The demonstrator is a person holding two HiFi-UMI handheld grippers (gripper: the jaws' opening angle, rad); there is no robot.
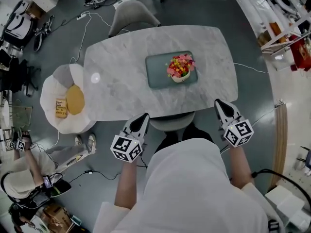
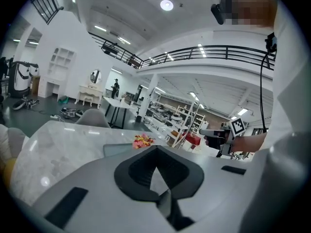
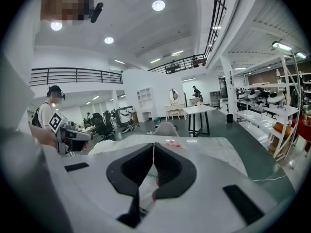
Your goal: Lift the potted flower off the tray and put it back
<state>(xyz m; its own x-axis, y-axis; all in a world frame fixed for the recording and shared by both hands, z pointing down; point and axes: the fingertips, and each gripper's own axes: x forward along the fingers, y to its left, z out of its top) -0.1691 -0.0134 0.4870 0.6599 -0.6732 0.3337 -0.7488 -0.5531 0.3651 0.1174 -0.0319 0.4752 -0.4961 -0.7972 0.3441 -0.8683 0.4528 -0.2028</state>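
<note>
Closest in, the left gripper (image 1: 142, 117) and the right gripper (image 1: 221, 103) hover at the near edge of the table (image 1: 116, 81), well apart, one on each side of the person's body. Each has its jaws pressed tip to tip with nothing between them, as each gripper's own view shows. The left gripper's view also catches the right gripper (image 2: 217, 135) off to the side, and the right gripper's view catches the left gripper (image 3: 73, 135).

Past them the marble top lies bare up to the tray (image 1: 158, 74), which sits about mid-table. The flower (image 1: 180, 67) stands upright in its white pot on the right part of the tray, well clear of both grippers. From the grippers it shows only as a small bright patch low over the tabletop (image 2: 143, 140) (image 3: 172, 143).

Beyond the far edge stands a grey chair (image 1: 131, 14).
</note>
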